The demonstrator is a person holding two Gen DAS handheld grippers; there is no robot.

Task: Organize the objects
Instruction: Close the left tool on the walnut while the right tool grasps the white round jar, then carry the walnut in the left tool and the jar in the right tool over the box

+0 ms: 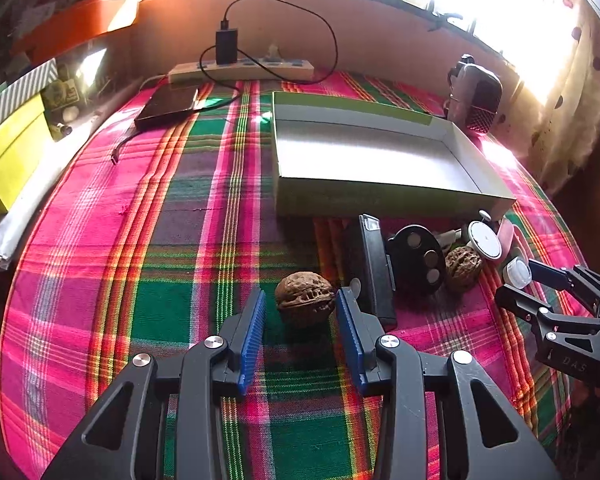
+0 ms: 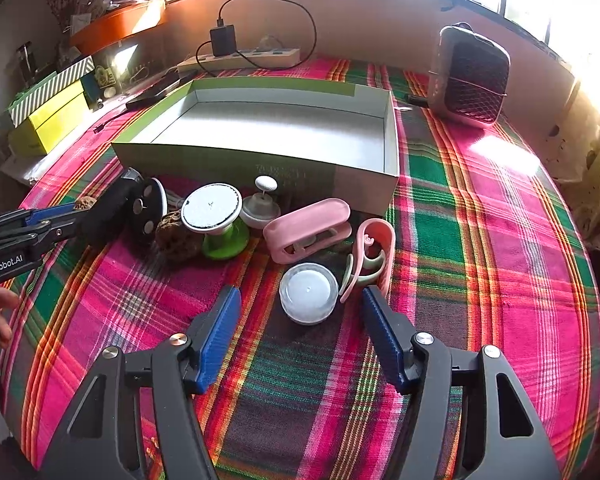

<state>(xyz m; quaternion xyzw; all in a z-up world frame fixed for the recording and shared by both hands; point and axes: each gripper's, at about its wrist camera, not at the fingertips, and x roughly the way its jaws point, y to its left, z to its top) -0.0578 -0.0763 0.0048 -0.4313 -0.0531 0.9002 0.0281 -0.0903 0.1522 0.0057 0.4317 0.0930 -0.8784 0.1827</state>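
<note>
Left gripper (image 1: 300, 304) is bracketing a brown wrinkled walnut (image 1: 305, 298) on the plaid tablecloth (image 1: 172, 240), jaws wide with small gaps either side, nothing gripped. Risk: the round shell is likely rolling out if the pads close off-centre. Right gripper (image 2: 300, 300) is straddling a clear round plastic jar (image 2: 309, 293), also spread wide, unclamped. Both are angling steeply down; the empty green cardboard box (image 2: 228, 160) is sitting just beyond.

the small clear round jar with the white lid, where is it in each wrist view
Left wrist view: far right, the clear round jar sits at the right gripper's fingertips.
Right wrist view: bottom centre, the jar between the open blue pads, untouched.
Shared landmark: the open box behind the clutter.
</note>
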